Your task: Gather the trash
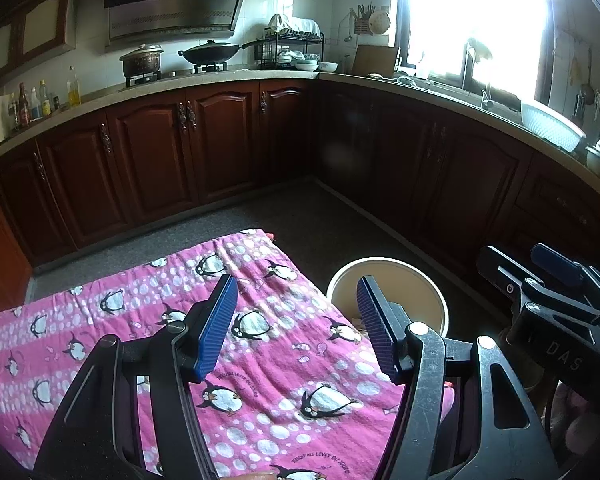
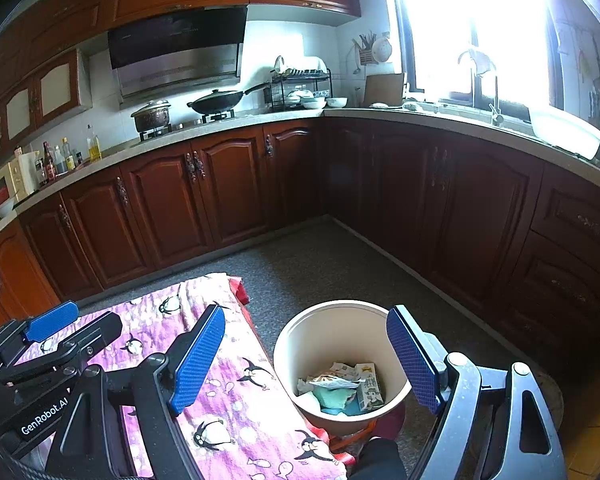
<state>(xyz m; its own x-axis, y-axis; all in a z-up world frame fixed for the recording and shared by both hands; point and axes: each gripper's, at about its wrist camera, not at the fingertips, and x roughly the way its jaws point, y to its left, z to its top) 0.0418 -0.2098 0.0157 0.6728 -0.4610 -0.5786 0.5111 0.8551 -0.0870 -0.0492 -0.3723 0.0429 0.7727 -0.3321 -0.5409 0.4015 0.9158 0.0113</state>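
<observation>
Tools side by side, angled downward, right tool (image 2: 306,360) and left tool (image 1: 296,328) both agape, empty.

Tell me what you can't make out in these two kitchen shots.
- Bin contents, left wrist view: hidden by its wall and the left gripper.
- Print on the wrappers in the bin, right wrist view: too small.
- Outside the window, both views: glare.
- Near part of the penguin cloth: cut off by the lower edge and covered by the right gripper.
</observation>
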